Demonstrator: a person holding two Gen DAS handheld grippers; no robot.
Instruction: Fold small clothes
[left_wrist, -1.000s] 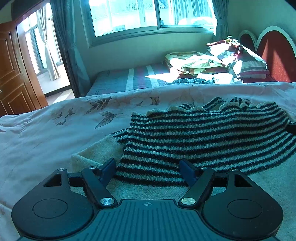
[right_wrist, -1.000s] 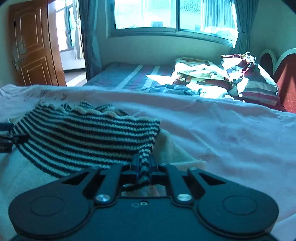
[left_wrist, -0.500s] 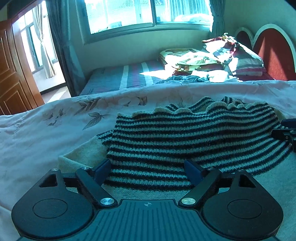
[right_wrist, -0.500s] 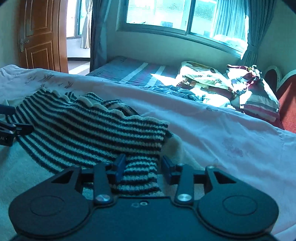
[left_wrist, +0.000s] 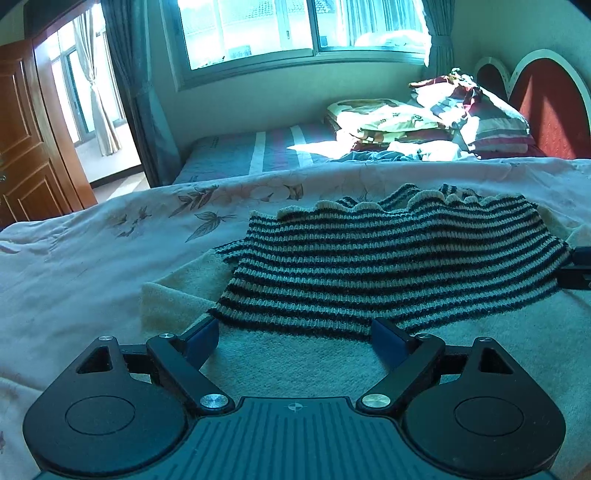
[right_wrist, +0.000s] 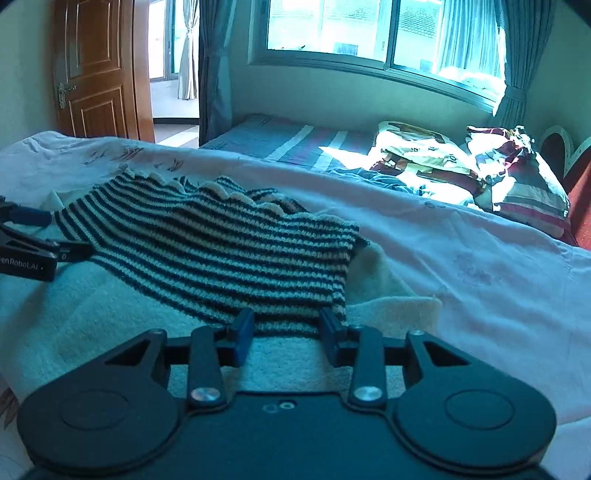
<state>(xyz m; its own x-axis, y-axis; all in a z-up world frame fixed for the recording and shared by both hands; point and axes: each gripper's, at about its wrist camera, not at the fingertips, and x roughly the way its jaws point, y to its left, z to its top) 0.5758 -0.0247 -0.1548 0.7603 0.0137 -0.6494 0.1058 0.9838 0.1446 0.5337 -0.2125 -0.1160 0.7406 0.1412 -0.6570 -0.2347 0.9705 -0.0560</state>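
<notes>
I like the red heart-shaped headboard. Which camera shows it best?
The left wrist view: the red headboard shows two big arched panels behind the pillows. The right wrist view catches only a sliver of it at the right edge.

Sunlit window (left_wrist: 303, 33), wooden door (right_wrist: 96, 70), pillows (left_wrist: 476, 110)

Left gripper (left_wrist: 293, 334): matte black body, ribbed centre plate with small crosshair mark, two round side discs, triangular cut-outs, silver pivot screws, blue finger pads (left_wrist: 202, 338). Right gripper (right_wrist: 286, 332): same black build, smooth centre plate, silver screws. White lettering on the left gripper's side, partly cut off.
</notes>
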